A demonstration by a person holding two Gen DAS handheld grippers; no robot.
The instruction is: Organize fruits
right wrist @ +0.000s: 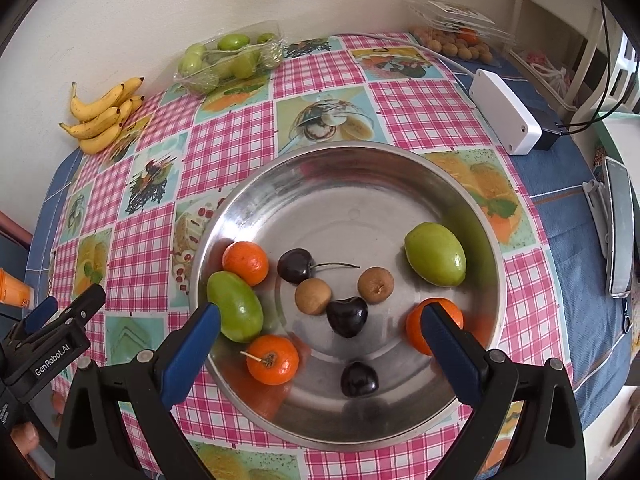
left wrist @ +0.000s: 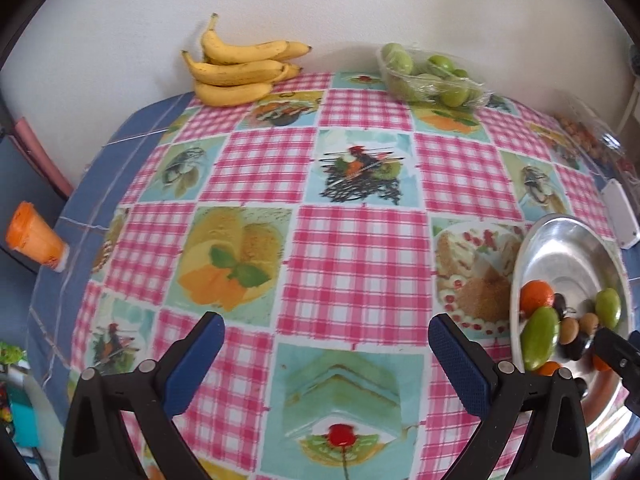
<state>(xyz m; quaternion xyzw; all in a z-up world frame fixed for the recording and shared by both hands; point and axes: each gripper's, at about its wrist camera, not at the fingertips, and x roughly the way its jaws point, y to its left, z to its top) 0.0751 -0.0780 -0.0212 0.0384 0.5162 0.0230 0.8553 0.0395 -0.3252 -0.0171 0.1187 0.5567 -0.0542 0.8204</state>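
Right gripper (right wrist: pixel 320 322) hangs over the near side of the metal bowl (right wrist: pixel 400 168) with its blue fingers spread wide and nothing between them; a dark cherry (right wrist: pixel 347 316) sits just under the gap. Left gripper (left wrist: pixel 326 354) is likewise spread and empty, above bare tablecloth (left wrist: pixel 360 264) to the left of the bowl.

The bowl holds a loose mix: three small oranges, three cherries, two brown round fruits and two green fruits, mostly apart from one another. Bananas (right wrist: pixel 100 120) and a clear tray of green fruit (right wrist: pixel 228 60) lie far back by the wall.

The likely trouble is rolling. Smooth round fruit on a slick curved bowl can squirt away as the fingers close, particularly a small cherry. The far finger already stands in front of an orange (right wrist: pixel 416 328), so a careless closing could knock it. Squeezing too hard could bruise soft cherries, and pressing on the rim might tip or slide the bowl.
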